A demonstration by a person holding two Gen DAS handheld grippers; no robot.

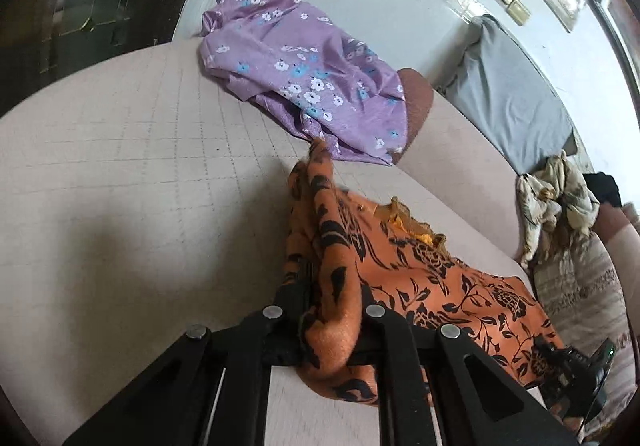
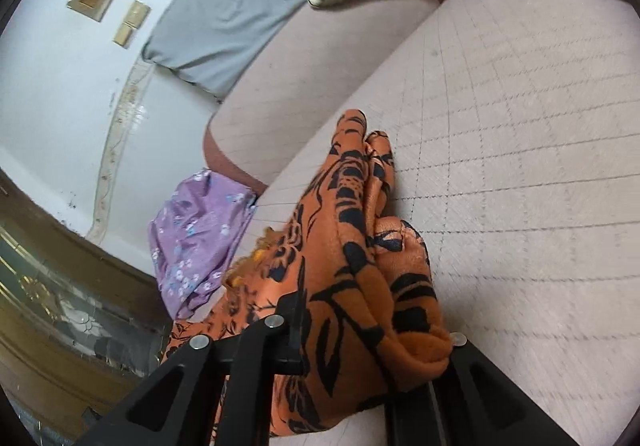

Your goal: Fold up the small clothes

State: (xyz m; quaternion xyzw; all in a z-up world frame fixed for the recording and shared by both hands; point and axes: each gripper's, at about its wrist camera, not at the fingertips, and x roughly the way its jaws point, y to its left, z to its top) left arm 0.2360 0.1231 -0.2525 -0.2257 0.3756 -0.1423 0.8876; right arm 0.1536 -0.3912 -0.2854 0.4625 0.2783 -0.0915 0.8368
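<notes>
Folding barely begun: left gripper (image 1: 332,310) and right gripper (image 2: 360,330) both clamp the orange cloth (image 1: 440,286); purple cloth (image 1: 304,73) lies unfolded.

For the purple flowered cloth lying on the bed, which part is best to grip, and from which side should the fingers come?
Probably the loose corner of the purple flowered cloth that reaches toward the orange patterned cloth, coming from that near side, low over the bed cover. There the fabric ends in a thin free edge, while its middle is bunched in folds. Both grippers are now shut on the orange cloth, so one must release first.
</notes>
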